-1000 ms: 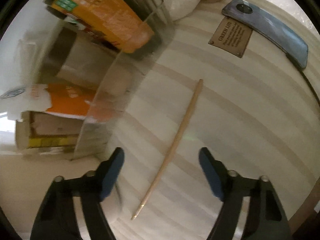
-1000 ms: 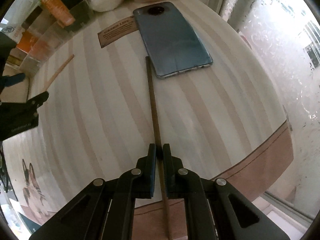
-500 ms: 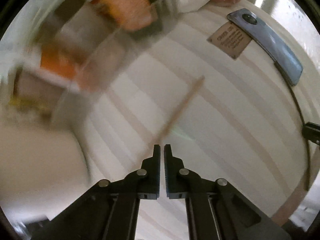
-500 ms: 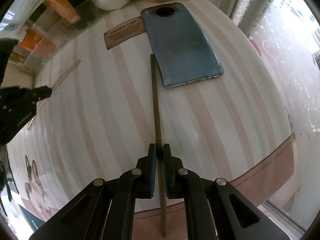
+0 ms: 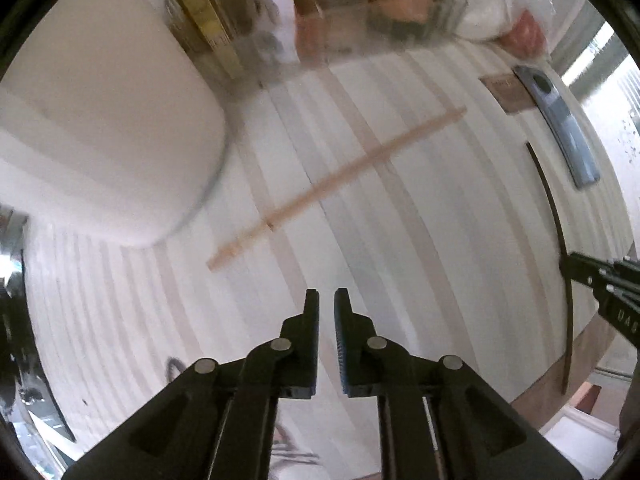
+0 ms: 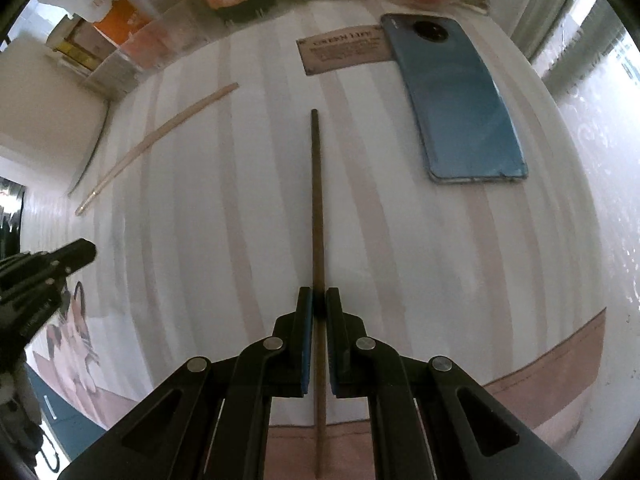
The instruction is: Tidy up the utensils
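Item 1: dark chopstick (image 6: 318, 216), right gripper (image 6: 316, 300) clenching it over the striped table (image 6: 440, 260).
Item 2: pale chopstick (image 5: 332, 186) lying loose; left gripper (image 5: 327, 300) closed, empty.
Next: pairing both, likely.

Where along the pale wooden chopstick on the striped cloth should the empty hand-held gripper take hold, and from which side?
Probably the middle of the pale chopstick, coming straight down from above. It lies flat and thin on the striped cloth, so the left hand-held gripper should open and straddle it across its width; a mid-length hold likely keeps it level.
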